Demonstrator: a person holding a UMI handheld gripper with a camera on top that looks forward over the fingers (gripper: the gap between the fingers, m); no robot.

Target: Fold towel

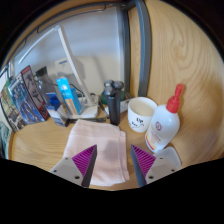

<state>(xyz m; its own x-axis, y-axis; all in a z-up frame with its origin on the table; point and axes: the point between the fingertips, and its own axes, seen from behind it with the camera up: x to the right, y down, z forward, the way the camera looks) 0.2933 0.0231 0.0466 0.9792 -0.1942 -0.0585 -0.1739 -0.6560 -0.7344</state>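
A pale pink towel point(100, 148) lies on the wooden table point(35, 140), folded into a rough rectangle with layered edges on its right side. My gripper point(113, 160) hovers above its near end. The fingers are spread wide apart, the left purple pad point(84, 157) over the towel's near left part and the right purple pad point(143, 159) just off its right edge. Nothing is held between them; the towel lies flat on the table below.
A white bottle with a red nozzle point(165, 124) and a white mug point(141, 113) stand right of the towel. A dark bottle point(112, 102) and a blue container point(68, 96) stand behind it. Books or boxes point(22, 100) lean at the far left.
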